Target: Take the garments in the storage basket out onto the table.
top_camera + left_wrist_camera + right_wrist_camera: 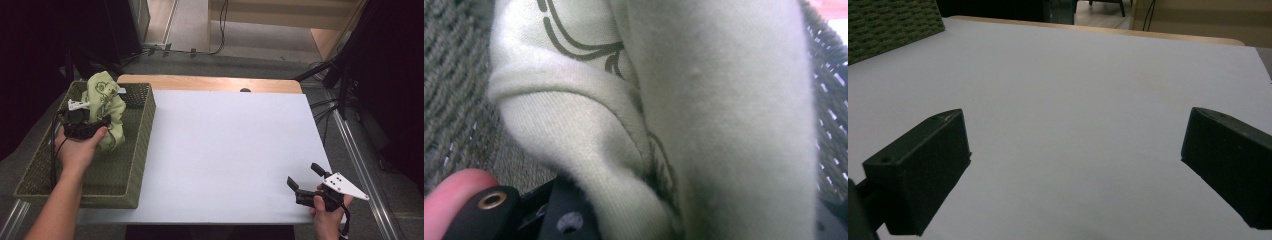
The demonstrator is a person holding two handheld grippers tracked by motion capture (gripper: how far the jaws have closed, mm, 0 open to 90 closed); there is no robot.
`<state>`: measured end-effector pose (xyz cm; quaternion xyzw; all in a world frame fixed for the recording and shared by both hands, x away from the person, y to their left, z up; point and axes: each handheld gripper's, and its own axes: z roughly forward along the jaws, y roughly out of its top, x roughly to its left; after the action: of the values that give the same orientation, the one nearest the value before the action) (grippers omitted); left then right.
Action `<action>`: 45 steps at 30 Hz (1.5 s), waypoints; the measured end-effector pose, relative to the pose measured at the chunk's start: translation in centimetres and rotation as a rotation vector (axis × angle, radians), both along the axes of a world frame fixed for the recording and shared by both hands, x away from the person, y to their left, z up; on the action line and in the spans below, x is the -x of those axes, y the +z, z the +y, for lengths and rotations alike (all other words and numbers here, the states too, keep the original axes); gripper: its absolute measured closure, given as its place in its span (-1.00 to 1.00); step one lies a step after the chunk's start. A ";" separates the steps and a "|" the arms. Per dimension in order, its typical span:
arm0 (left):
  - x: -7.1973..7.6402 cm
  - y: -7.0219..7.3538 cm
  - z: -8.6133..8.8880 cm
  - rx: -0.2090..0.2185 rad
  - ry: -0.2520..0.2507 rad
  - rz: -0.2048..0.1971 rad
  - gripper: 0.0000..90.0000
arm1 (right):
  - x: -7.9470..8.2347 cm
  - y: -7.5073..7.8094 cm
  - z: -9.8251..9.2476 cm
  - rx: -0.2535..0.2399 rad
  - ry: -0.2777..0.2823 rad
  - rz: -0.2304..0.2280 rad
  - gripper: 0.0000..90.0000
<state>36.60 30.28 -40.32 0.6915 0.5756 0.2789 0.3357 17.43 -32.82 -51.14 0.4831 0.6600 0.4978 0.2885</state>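
Cloth (pixel 106 107), pale green with dark line print, stands bunched up in the far part of the woven basket (pixel 131 165) at the table's left side. The left gripper (pixel 85 125) holds this cloth between its jaws. The right gripper (pixel 306 181) rests over the white table sheet (pixel 225 150), jaws wide apart, nothing between them.

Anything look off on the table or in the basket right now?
Nothing stands out. The pale green cloth is bunched up in the left tool over the woven basket, no spill or damage. The right tool waits open above the bare white tabletop.
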 end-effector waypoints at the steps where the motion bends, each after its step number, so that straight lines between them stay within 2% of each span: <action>1: 0.0 0.1 0.0 0.004 -0.003 -0.007 0.32 | 0.0 0.0 0.0 0.000 0.000 0.000 -1.00; 8: 0.4 0.6 -0.1 0.023 -0.008 -0.053 0.32 | 0.0 0.0 0.0 0.001 -0.001 0.001 -1.00; 14: 0.7 1.3 0.2 0.085 0.001 -0.107 0.32 | 0.0 0.0 0.0 0.000 -0.001 0.000 -1.00; 18: 1.1 1.8 0.1 0.078 0.000 -0.135 0.32 | 0.0 0.0 0.0 -0.002 -0.001 0.001 -1.00; 25: 1.4 2.8 0.4 0.117 -0.001 -0.163 0.32 | 0.0 0.0 0.0 -0.001 -0.002 0.001 -1.00; 34: 2.2 4.2 0.2 0.109 -0.013 -0.209 0.32 | 0.0 0.0 0.0 0.000 -0.002 0.000 -1.00; 45: 3.0 5.5 -1.0 0.121 -0.034 -0.264 0.32 | 0.0 0.0 0.0 -0.001 -0.002 0.001 -1.00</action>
<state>33.60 29.32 -34.84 0.6371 0.5302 0.3266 0.4542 17.43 -32.85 -51.15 0.4843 0.6592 0.4977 0.2884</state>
